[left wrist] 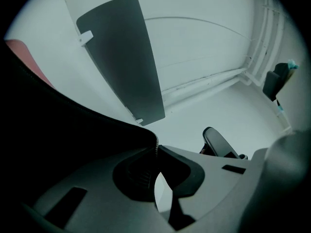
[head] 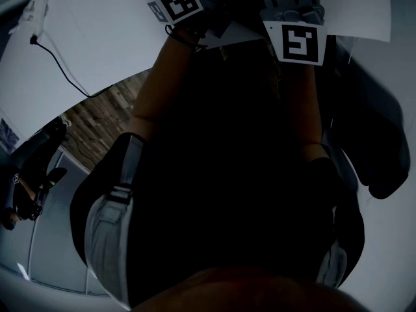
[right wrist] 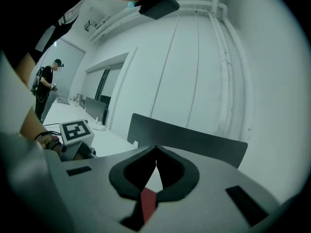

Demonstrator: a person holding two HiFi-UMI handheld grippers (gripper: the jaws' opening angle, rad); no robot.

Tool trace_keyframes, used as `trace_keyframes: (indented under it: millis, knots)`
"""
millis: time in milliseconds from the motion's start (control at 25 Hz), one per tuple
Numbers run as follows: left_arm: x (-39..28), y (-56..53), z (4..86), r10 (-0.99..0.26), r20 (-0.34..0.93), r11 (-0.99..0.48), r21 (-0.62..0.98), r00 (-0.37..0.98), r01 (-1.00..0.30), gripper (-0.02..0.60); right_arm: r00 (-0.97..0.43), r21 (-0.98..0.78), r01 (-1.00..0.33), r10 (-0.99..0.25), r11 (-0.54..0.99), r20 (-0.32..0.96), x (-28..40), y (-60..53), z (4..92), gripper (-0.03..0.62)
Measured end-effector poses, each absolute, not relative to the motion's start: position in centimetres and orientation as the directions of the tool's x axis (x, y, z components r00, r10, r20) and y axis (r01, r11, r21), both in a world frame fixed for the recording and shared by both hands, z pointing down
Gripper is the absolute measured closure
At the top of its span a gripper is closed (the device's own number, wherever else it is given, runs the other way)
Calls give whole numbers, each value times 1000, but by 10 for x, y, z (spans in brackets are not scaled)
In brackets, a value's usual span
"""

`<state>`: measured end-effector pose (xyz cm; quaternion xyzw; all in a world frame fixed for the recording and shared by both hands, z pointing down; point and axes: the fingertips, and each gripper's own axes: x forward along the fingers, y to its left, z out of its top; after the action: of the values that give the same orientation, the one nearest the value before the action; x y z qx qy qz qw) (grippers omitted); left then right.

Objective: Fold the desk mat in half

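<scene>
Black desk mat point(left wrist: 58, 130): lifted above the white desk point(left wrist: 214, 110), its stitched edge pinched by the left gripper point(left wrist: 156, 147).
Left gripper: held over the desk, jaws narrowed onto that edge.
Right gripper point(right wrist: 155, 152): also over the desk, tips pressed together; a red strip point(right wrist: 148, 203) is seen in the slit behind them.

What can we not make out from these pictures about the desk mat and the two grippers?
The desk mat: the left gripper clamps one stitched edge; the rest runs off that view's left edge, fold unseen.
The right gripper: jaws meet, but whether the red strip between them is mat is unclear.
Head view: the mat cannot be told from the dark clothing; the top edge cuts off both grippers' jaws.
</scene>
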<state>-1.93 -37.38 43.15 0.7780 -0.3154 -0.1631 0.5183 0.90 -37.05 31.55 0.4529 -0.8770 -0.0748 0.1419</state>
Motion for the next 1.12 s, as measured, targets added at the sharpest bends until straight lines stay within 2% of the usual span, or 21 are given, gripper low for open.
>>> trace_keyframes:
  millis: [1120]
  knots:
    - [54, -455, 496, -679, 227, -95, 916, 698, -391, 555, -567, 202, -767, -791, 609, 229, 96, -459, 357, 565]
